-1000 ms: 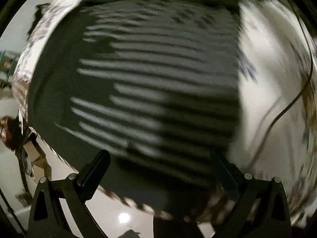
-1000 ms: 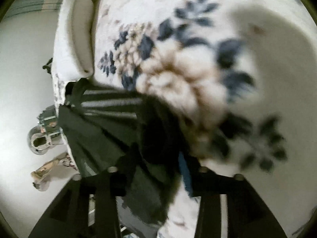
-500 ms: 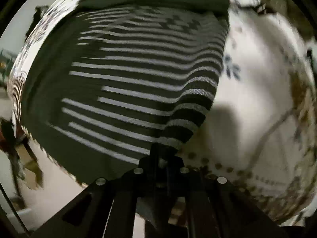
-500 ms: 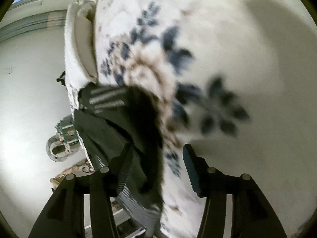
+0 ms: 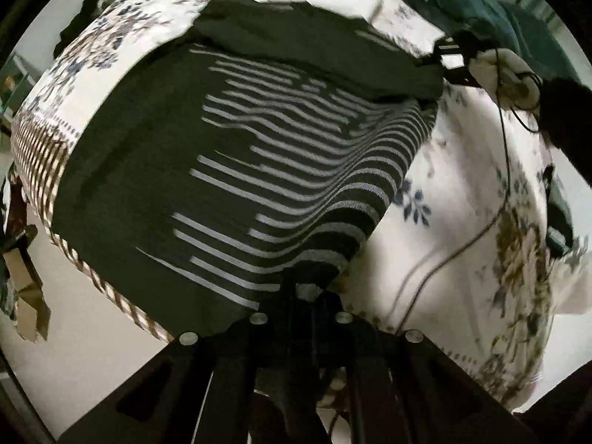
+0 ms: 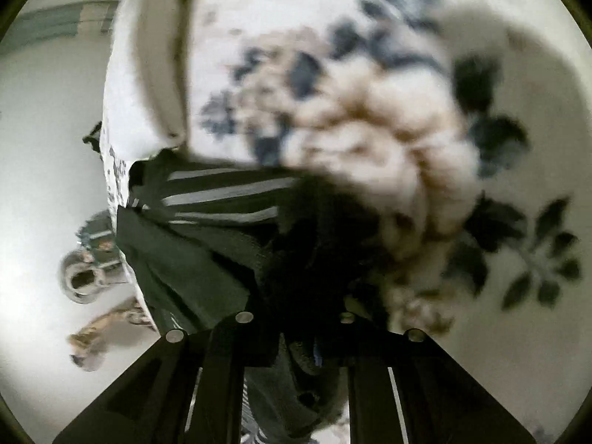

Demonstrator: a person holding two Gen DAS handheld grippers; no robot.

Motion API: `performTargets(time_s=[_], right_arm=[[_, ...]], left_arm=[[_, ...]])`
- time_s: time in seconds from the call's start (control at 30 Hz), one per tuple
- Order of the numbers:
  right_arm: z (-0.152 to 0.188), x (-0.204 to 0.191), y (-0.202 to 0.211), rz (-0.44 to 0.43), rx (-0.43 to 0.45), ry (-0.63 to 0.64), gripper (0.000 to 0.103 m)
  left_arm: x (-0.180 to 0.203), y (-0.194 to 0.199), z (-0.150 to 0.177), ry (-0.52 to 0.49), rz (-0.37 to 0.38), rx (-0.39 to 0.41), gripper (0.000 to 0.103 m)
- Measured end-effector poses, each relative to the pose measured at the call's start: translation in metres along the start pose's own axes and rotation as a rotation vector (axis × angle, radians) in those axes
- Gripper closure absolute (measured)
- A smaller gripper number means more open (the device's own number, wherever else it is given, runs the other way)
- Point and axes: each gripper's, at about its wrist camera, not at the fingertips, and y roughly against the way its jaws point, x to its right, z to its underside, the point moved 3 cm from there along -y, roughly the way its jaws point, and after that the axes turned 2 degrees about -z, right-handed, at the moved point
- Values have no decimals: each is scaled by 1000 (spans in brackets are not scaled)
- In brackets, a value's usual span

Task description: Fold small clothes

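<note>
A floral bedspread [image 5: 462, 192] covers the bed, and on it lies the dark striped garment [image 5: 229, 170], spread flat. The left gripper [image 5: 307, 292] pinches its near striped corner. The right gripper [image 6: 307, 314] is pressed together on a dark fold of it.

Left black two-finger claw [image 5: 309, 290]: fingers pressed together, pinching fabric at the tips. Right black two-finger claw [image 6: 296, 314]: fingers drawn close, clamped on dark cloth bunched between them.
</note>
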Motion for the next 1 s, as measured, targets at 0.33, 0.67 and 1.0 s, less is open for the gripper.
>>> performTargets(time_s=[0.33,0.67,1.0], right_arm=[[13,-184,39,148,65,134,91],[-2,-381,-122,370,81,211,91],[-23,-421,-267,460,32,142,64]], left_arm=[[-107,44,-30,142,122,33,99],[-256,12,-48,311,194,25,100],[-350,-83,-34,512,256,-94,95]])
